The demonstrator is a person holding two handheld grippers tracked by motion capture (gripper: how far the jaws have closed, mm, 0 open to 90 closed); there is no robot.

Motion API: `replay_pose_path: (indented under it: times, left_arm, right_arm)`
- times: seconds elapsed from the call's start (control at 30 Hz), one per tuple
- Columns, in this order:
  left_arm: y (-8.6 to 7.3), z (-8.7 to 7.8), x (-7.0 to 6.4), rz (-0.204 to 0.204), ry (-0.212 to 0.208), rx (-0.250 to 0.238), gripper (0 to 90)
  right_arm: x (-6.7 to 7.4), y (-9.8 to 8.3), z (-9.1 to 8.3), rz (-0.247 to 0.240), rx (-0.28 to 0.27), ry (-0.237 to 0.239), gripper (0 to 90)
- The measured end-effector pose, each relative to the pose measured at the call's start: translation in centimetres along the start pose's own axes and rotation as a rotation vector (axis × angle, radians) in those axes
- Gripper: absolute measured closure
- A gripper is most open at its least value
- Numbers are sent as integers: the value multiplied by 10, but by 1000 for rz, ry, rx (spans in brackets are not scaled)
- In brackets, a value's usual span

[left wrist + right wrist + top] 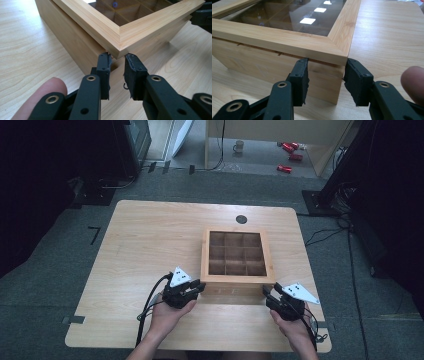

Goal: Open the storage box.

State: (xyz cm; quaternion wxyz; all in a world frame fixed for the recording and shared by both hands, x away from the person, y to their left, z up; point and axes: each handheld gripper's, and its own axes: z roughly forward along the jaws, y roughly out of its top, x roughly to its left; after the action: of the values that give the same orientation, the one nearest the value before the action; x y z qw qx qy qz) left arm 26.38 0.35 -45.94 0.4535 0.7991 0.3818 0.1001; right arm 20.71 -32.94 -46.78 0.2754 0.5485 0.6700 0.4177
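A wooden box (237, 282) with a glass-paned lid (206, 255) and a grid of compartments stands on the table, right of centre. My left gripper (200, 285) is at its near left corner and my right gripper (267, 292) at its near right corner. In the left gripper view the left gripper (117, 60) is open, with its jaw tips just under the lid's overhanging corner (120, 37). The right gripper (325, 66) is open too. Its jaws straddle the box's corner (337, 77) below the lid frame (287, 42). A thin gap shows between lid and box.
The light wooden table (145, 245) has a round black grommet (241, 219) behind the box. A cable (150, 300) trails from the left gripper toward the front edge. On the floor beyond the table lie a mug (239, 146) and red cans (290, 147).
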Motion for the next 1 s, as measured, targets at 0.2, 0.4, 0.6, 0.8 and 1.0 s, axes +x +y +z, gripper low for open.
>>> replay_pose_path:
  times: [0.2, 0.4, 0.6, 0.8, 1.0]
  left_arm:
    - [-5, -7, 5, 7, 25, -14, 596]
    - [-28, -16, 24, -1, 80, 21, 521]
    - [-50, -24, 37, -28, 144, 44, 468]
    - [-62, -23, 41, -38, 175, 67, 428]
    - [-70, -18, 42, -36, 189, 88, 415]
  right_arm:
    - [1, 5, -1, -12, 6, -4, 550]
    - [1, 17, -5, -2, -22, -3, 550]
    - [1, 37, -10, -25, -53, -17, 536]
    - [1, 59, -14, -38, -89, -25, 535]
    - [-2, 80, -8, -40, -113, -37, 535]
